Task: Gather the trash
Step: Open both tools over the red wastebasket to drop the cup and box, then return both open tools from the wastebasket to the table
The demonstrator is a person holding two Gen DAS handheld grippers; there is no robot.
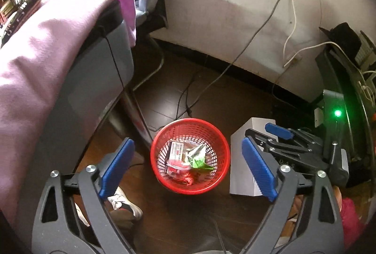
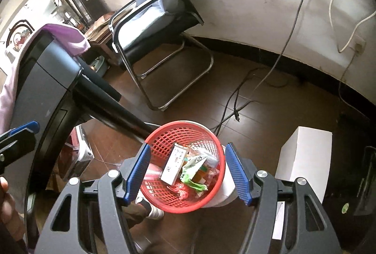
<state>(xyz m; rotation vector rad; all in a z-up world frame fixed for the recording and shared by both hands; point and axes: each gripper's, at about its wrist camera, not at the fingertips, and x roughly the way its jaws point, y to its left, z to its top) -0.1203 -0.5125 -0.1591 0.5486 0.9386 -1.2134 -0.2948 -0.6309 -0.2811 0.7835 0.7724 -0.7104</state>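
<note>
From the left wrist view, the left tool (image 1: 188, 169) is seen spread wide with nothing held between its blue pads. Framed between them on the dark wooden floor (image 1: 202, 89) stands a red mesh basket (image 1: 190, 183), in which a white printed carton (image 1: 176, 150), a crumpled green-and-white wrapper (image 1: 198, 157) and some red scraps are gathered; the lowest pieces are hard to make out through the mesh. A white box (image 1: 244, 160) stands just beside the basket, partly covered by the right pad. The right tool (image 1: 263, 136) is seen at the right edge, its jaws apart. A desk draped in purple cloth (image 1: 42, 42) fills the left side, and a shoe (image 1: 124, 204) is cut off behind the tool's frame.

From the right wrist view, the right tool (image 2: 185, 174) is likewise held wide open and empty, with the basket (image 2: 164, 136) lying between the pads. The carton (image 2: 175, 164) and wrapper (image 2: 192, 167) are seen again. Something white and rounded shows under the basket's right side, possibly a second bin. The white box (image 2: 303, 155) stands apart at the right, and a chair with a blue cushion (image 2: 150, 17) stands beyond. Only a tip of the left tool (image 2: 16, 139) enters at the left edge.
</note>
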